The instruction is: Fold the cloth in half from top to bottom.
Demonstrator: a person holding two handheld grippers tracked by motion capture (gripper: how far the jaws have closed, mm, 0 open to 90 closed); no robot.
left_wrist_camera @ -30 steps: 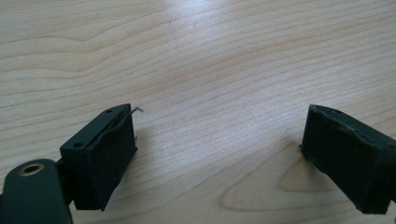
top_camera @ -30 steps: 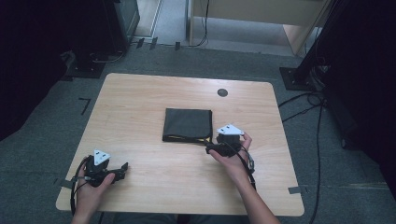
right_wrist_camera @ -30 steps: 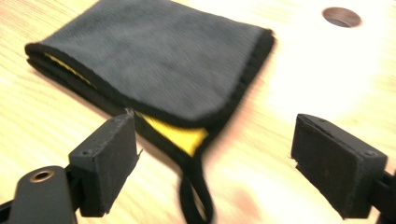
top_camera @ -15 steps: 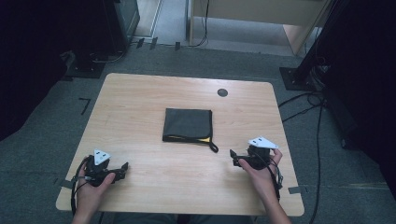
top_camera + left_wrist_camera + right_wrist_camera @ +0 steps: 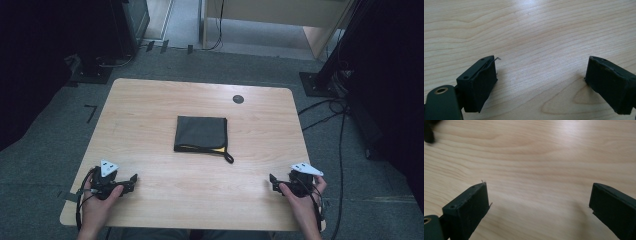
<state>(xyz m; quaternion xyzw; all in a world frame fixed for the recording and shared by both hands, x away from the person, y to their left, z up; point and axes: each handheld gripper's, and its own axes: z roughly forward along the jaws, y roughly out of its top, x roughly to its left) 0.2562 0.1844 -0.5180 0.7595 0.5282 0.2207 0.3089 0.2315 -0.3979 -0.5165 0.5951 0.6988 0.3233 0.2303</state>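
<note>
Resting apart at the near corners, both grippers empty, the folded cloth lying alone mid-table.

The right gripper (image 5: 278, 183) has its jaws spread wide, having just been opening with nothing between them; the left gripper (image 5: 129, 181) also stands agape over bare wood. Both sit well apart from the dark folded cloth (image 5: 201, 133), likely parked because the fold looks finished. The cloth lies flat and nearly square on the table (image 5: 150, 105), its loop (image 5: 227, 157) trailing from the near right corner toward the person.
</note>
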